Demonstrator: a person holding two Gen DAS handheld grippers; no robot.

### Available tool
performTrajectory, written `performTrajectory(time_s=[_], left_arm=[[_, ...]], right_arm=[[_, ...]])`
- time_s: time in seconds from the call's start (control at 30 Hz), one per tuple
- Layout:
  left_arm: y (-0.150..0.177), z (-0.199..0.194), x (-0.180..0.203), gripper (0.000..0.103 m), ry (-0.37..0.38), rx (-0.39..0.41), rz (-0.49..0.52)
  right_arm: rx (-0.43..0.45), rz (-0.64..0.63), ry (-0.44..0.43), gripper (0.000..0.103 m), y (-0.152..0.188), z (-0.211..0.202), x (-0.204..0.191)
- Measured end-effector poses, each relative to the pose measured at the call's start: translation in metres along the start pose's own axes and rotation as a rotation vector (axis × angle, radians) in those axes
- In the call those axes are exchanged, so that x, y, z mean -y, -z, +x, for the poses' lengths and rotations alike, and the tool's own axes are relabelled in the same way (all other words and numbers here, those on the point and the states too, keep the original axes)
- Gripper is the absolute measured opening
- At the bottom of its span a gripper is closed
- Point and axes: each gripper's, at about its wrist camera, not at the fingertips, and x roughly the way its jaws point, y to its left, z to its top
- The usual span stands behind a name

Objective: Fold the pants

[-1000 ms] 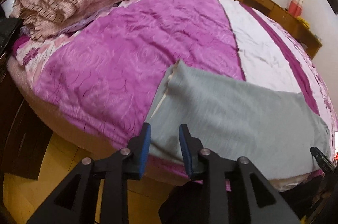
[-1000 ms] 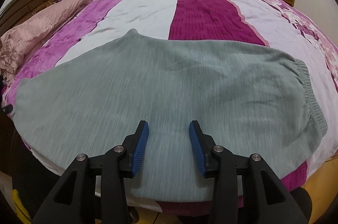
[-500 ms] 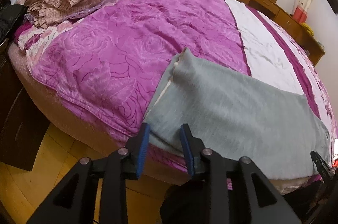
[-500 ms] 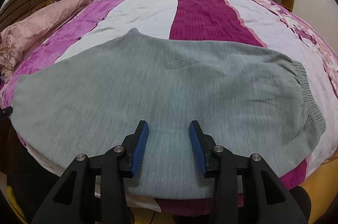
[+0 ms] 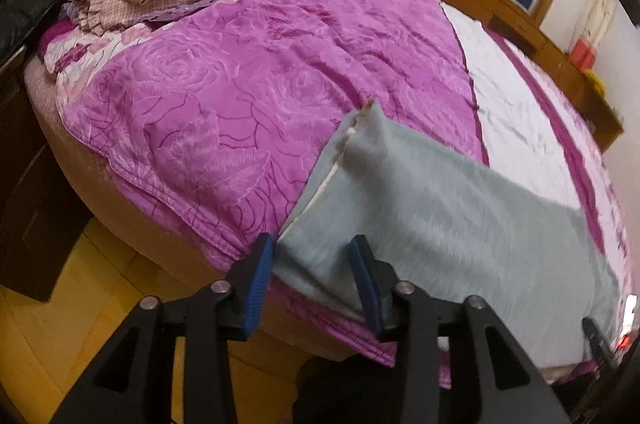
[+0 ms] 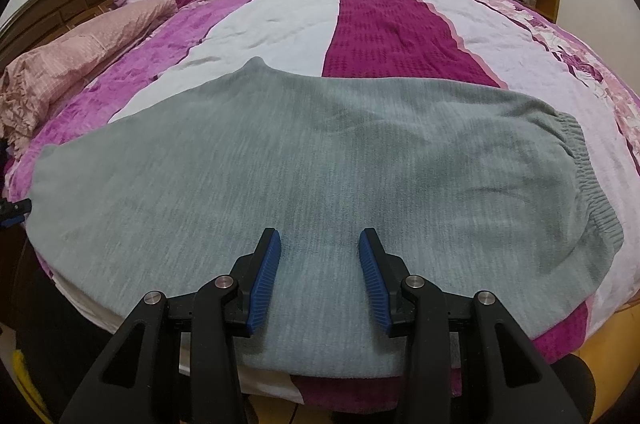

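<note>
Left gripper [image 5: 314, 264] jaws closing, pants [image 5: 440, 224] hem corner between pads, no pinch visible. Right gripper [image 6: 320, 256] jaws apart, hovering over pants [image 6: 312, 160] middle, nothing held. Pants flat across near edge of bed [image 6: 384, 16], waistband [image 6: 588, 176] at right.

left tool [image 5: 312, 278]: black angular arms, triangular cut-outs, silver round screws, blue ribbed pads [image 5: 260, 278]
right tool [image 6: 319, 278]: same black frame, silver screws, blue ribbed pads [image 6: 264, 278]

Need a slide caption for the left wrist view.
Left gripper closing around the leg end of grey pants on a purple bedspread.
</note>
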Motion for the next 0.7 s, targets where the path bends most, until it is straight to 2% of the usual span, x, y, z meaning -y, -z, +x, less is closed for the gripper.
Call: performTrajectory(time_s=[0.03,0.1,0.2,0.5,0.6,0.7], left_arm=[[0.000,-0.002,-0.002,0.011,0.010,0.008,-0.023],[-0.002,-0.006,-0.003,0.008,0.024,0.020,-0.041],[-0.002,-0.016,-0.004,0.007,0.023,0.046,-0.027],[0.009,-0.012,-0.002,0.008,-0.064,0.046,0.057],[0.010,-0.022,-0.004,0.008,-0.121,0.062,0.063],[0.006,-0.041,-0.009,0.008,-0.054,0.085,0.015]], right_arm=[[0.001,0.000,-0.001,0.035,0.000,0.000,0.000],[0.002,0.000,-0.003,0.035,0.000,0.000,0.000],[0.003,-0.001,-0.004,0.035,0.000,0.000,0.000],[0.003,0.001,-0.006,0.035,0.000,0.000,0.000],[0.004,0.005,-0.010,0.035,0.000,0.000,-0.001],[0.001,0.007,-0.011,0.035,-0.001,0.000,-0.001]])
